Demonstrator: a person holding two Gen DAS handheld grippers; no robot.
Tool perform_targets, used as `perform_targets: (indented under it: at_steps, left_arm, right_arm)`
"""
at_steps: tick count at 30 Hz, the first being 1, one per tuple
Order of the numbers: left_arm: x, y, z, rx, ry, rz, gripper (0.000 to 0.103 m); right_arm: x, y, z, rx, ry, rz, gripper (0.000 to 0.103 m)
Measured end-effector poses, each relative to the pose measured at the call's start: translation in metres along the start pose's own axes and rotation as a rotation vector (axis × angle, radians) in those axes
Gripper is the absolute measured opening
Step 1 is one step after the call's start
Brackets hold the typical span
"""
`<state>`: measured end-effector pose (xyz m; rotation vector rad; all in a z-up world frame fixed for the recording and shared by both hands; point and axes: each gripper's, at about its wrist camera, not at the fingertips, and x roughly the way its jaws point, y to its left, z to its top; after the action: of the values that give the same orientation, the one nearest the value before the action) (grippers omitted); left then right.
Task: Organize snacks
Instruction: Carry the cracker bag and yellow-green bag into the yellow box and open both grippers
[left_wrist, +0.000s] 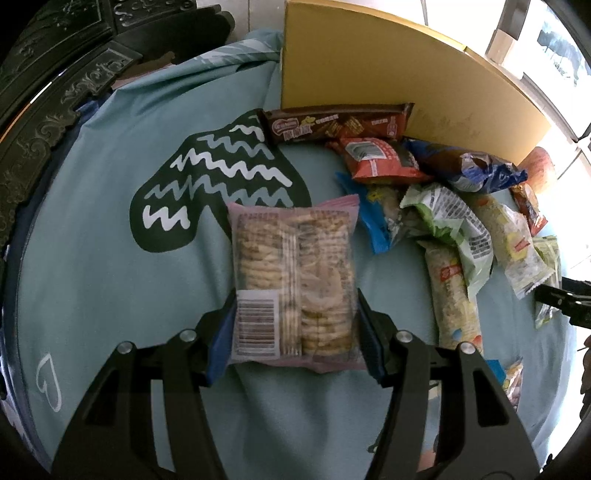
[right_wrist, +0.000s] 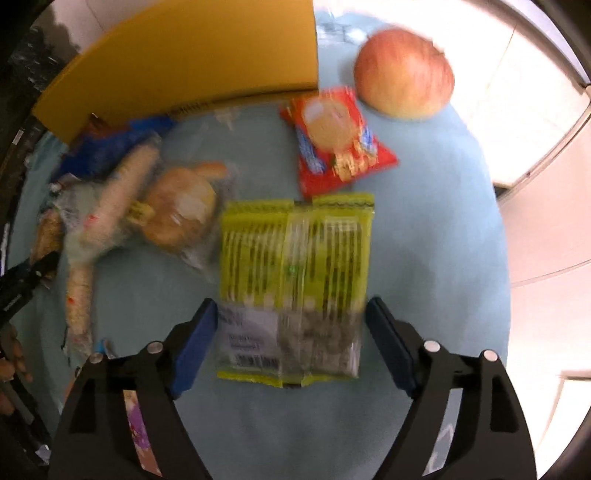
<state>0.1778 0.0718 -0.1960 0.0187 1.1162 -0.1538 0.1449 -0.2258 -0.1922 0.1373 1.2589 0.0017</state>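
The left gripper (left_wrist: 295, 328) pinches a clear pink-edged cracker packet (left_wrist: 293, 280) above the teal cloth (left_wrist: 110, 288). The right gripper (right_wrist: 291, 339) has its jaws spread beside a yellow-green seed packet (right_wrist: 295, 280) — no contact visible. Advice: centre the blue pads on both edges before squeezing — avoid crushing.

Cracker pack (left_wrist: 293, 280): clear glossy plastic film. Yellow-green packet (right_wrist: 295, 284): shiny crinkled foil-like plastic. Cloth (left_wrist: 110, 229) over desk: matt teal fabric, printed. Yellow board (left_wrist: 369, 62): matt card. Apple (right_wrist: 404, 74): smooth skin. Tongs' pads (right_wrist: 194, 350): matt blue.
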Motion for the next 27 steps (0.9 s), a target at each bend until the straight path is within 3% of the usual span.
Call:
perform_targets:
  at_steps: [2,4,16,21,27]
  left_arm:
    - [0.0,0.0,0.0,0.003,-0.003,-0.002,0.059]
    - [-0.001,-0.001,-0.002,0.016,-0.008,-0.01,0.058]
    - [-0.036,0.004,0.003,-0.033,-0.102,-0.048,0.054]
    - [-0.064,-0.002,0.019,-0.036,-0.183,-0.071,0.054]
    - [-0.097,-0.018,0.052,-0.014,-0.275,-0.109,0.054]
  right_arm:
    - [-0.003,-0.001,0.0,-0.01,-0.005,0.036,0.062]
    - [-0.005,-0.003,-0.001,-0.012,0.003,0.059,0.059]
    - [-0.062,-0.023,-0.008,0.008,-0.112,0.139,0.058]
    - [-0.099,-0.015,0.009,0.005,-0.193,0.179,0.058]
    - [-0.146,-0.004,0.051,-0.021,-0.295,0.215,0.058]
